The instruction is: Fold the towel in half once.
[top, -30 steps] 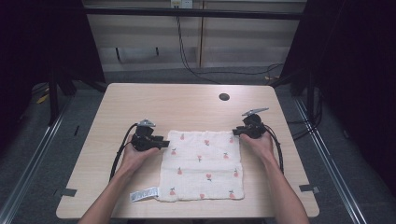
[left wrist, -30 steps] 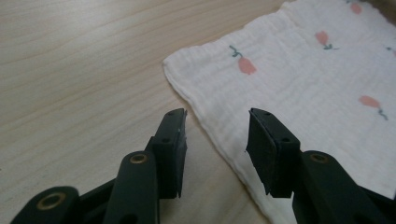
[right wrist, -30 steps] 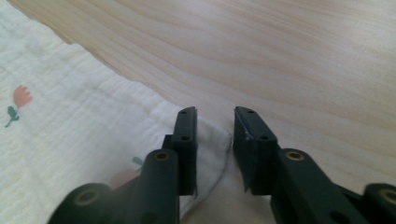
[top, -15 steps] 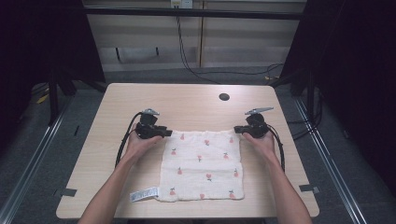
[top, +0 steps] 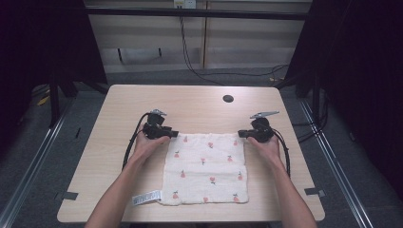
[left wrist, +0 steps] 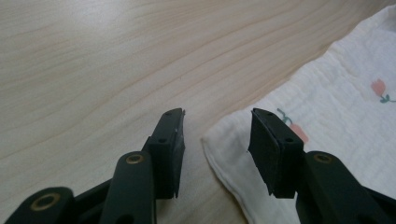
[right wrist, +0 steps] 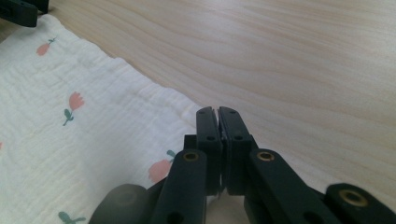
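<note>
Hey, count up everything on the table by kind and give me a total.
Flower-print cloth: 1
White label strip: 1
Hand-held claws: 2, left claw and right claw
Black round hole in the table, far side: 1
Total: 5

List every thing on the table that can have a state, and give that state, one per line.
cloth: spread flat on the table, far edge slightly rumpled.
left gripper: open, its jaws on either side of the cloth's far left corner, not pinching it.
right gripper: shut at the cloth's far right corner; cloth between its pads cannot be told.
white tag: lying flat by the cloth's near left corner.
table: bare wood on the far half.
</note>
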